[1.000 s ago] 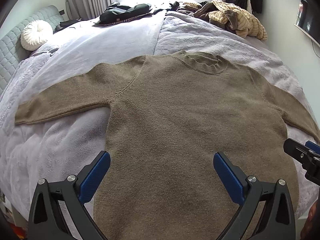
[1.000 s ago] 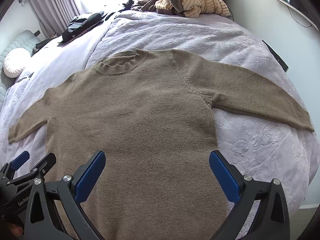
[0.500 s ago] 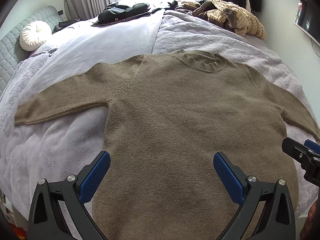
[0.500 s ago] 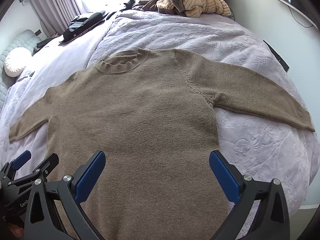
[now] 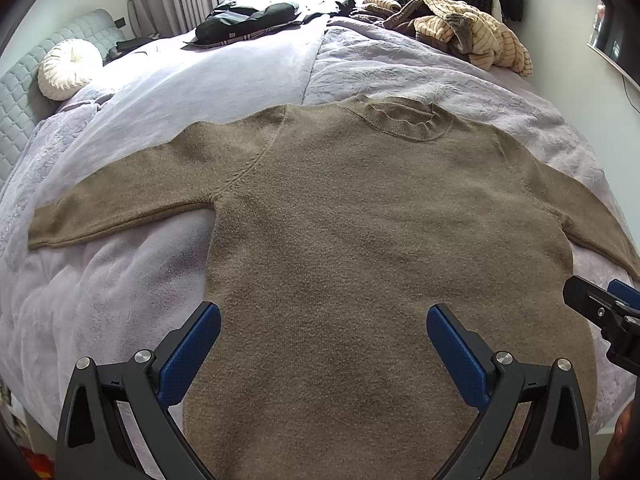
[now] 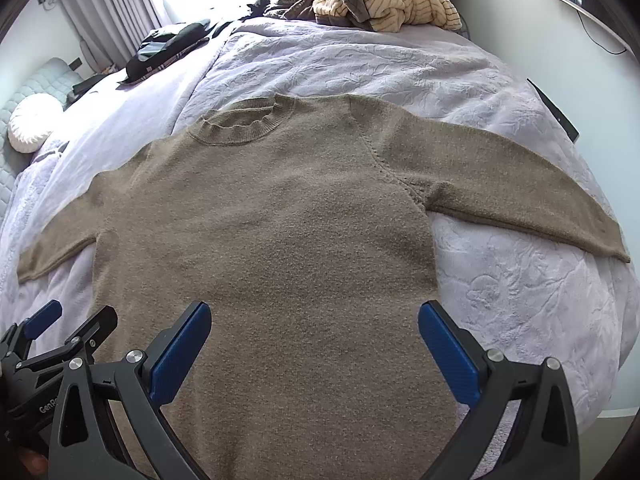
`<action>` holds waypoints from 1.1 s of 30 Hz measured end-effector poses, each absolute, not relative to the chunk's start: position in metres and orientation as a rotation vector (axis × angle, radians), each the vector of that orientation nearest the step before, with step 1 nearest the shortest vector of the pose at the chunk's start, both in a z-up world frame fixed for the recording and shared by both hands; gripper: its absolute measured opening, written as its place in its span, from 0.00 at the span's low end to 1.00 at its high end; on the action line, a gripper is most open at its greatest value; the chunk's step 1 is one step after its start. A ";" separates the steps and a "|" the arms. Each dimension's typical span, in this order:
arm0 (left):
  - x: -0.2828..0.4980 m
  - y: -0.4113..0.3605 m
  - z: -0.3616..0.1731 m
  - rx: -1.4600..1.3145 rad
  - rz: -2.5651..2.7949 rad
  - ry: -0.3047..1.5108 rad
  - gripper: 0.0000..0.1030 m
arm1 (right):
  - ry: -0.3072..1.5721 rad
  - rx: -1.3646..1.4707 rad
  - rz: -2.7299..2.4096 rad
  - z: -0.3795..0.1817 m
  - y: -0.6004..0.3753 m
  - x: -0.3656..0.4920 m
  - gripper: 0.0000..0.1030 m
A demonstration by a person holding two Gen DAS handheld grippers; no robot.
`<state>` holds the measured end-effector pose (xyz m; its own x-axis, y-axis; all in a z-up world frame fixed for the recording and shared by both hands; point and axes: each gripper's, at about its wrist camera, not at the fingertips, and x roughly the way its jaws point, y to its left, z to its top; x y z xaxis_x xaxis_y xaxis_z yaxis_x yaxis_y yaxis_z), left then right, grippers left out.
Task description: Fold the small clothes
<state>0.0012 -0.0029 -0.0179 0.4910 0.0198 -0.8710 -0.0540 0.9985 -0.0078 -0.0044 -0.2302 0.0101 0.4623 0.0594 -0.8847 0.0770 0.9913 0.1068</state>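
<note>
A brown knit sweater (image 5: 360,220) lies flat and face up on the bed, collar (image 5: 400,120) far from me, both sleeves spread out to the sides. It also shows in the right wrist view (image 6: 272,232). My left gripper (image 5: 320,320) is open and empty, held above the lower body of the sweater. My right gripper (image 6: 316,316) is open and empty, also above the lower body, to the right of the left one. The right gripper shows at the right edge of the left wrist view (image 5: 604,312). The left gripper shows at the left edge of the right wrist view (image 6: 60,328).
The bed has a lilac cover (image 5: 120,280). A pile of striped and dark clothes (image 5: 460,32) lies at the far right. A black garment (image 5: 248,20) lies far left by the window. A round white cushion (image 5: 68,68) rests against the headboard.
Both grippers have edged slightly nearer over the sweater. The sweater has not moved and both grippers stay open.
</note>
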 end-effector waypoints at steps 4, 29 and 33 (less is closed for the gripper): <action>0.001 -0.003 -0.018 -0.032 0.045 1.059 1.00 | 1.091 0.140 -0.011 0.010 -0.230 -0.004 1.00; 0.007 -0.009 -0.019 -0.031 0.024 1.083 1.00 | 1.091 0.064 -0.027 0.010 -0.227 0.001 1.00; 0.008 -0.008 -0.021 -0.029 0.031 1.092 1.00 | 1.089 0.053 -0.030 0.011 -0.226 0.000 1.00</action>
<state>0.0075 -0.0080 -0.0214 0.4600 0.0107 -0.8878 -0.0395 0.9992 -0.0084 -0.0001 -0.2262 0.0105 0.4629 0.0021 -0.8864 0.0504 0.9983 0.0287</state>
